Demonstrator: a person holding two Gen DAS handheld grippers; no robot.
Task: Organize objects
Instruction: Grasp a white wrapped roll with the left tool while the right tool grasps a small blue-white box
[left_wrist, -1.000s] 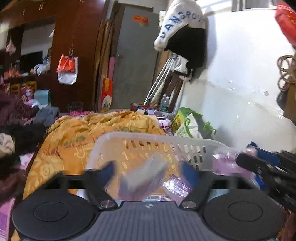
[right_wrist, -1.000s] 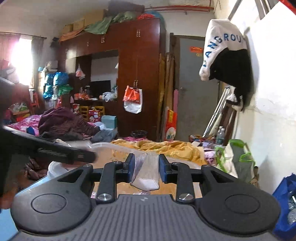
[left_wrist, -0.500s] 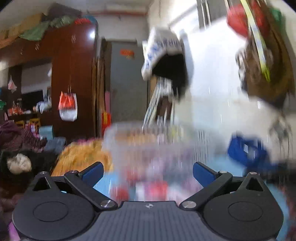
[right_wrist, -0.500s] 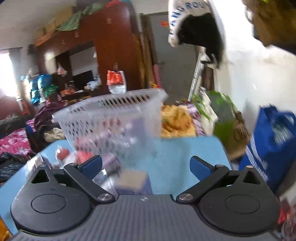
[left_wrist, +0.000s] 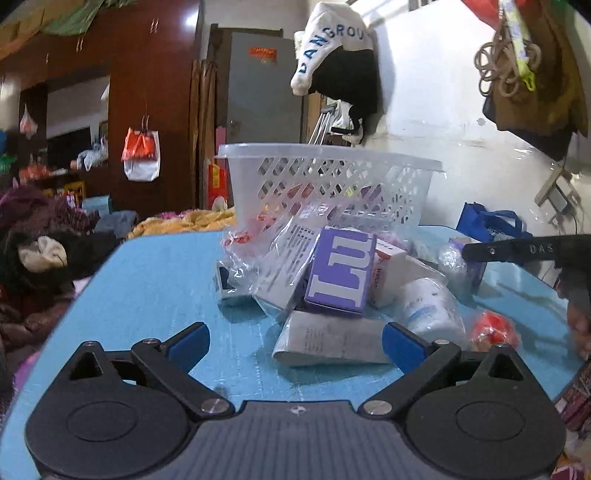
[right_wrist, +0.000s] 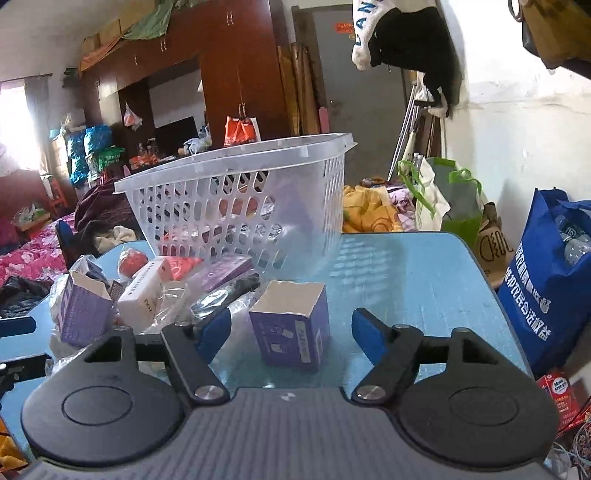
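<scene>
purple box (right_wrist: 291, 323) now dropped, torn-open top, upright between closing, untouching right jaws

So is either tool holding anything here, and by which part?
Nothing is held. The left tool is open over the pile; the right tool is closing around a purple box, pads not touching.

You've got a light-blue table (right_wrist: 406, 273) carrying everything, with a white perforated basket (right_wrist: 240, 206) standing on it toward the far side. In front of the basket sits a loose pile: a purple box (left_wrist: 341, 273) leaning on other packs, a white box (left_wrist: 328, 341) flat on the top, clear bags, a red item (left_wrist: 493, 330). An open-topped purple box (right_wrist: 291, 325) stands alone on bare surface.
</scene>
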